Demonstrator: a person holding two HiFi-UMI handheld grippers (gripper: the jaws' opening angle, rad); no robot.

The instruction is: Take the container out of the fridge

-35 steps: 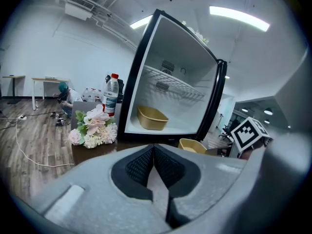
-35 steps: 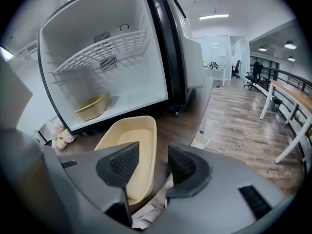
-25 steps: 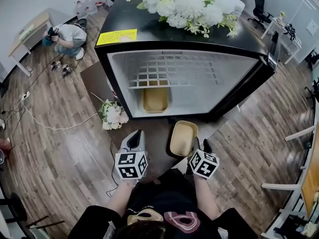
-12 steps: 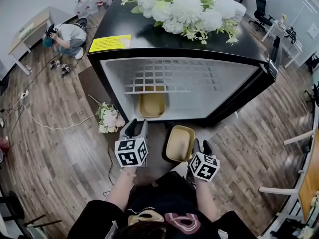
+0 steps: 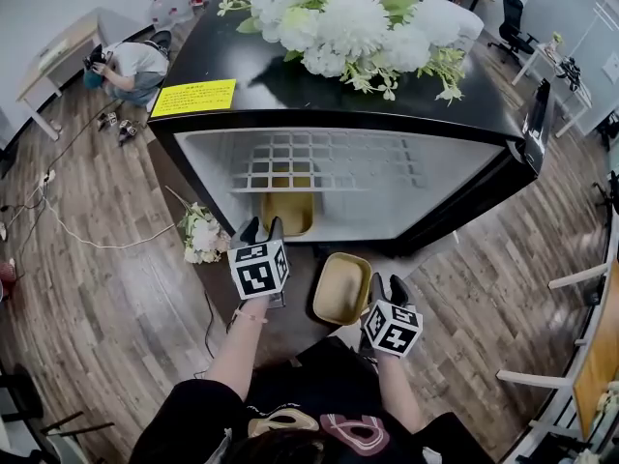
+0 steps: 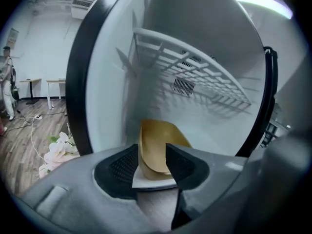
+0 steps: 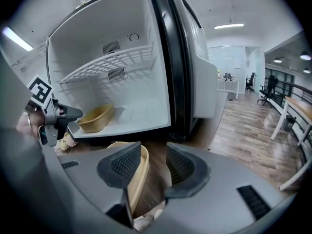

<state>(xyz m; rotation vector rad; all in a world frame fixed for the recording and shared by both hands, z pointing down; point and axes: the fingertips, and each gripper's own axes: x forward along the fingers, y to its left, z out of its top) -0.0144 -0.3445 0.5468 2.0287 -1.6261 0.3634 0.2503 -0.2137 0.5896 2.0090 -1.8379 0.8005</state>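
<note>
The left hand-held gripper [image 5: 261,225] is released, its jaws just opened wide. The container [image 5: 287,211] lies just ahead of its tips on the fridge [image 5: 338,121] floor, untouched. Clenching short could pinch air or shove the container deeper, and a high approach could snag the wire shelf [image 5: 290,158] above. The right hand-held gripper [image 5: 389,282] has just eased its jaws slightly inward. They stay apart, grasping nothing, though it could bump the second container [image 5: 340,288] beside its left jaw.
</note>
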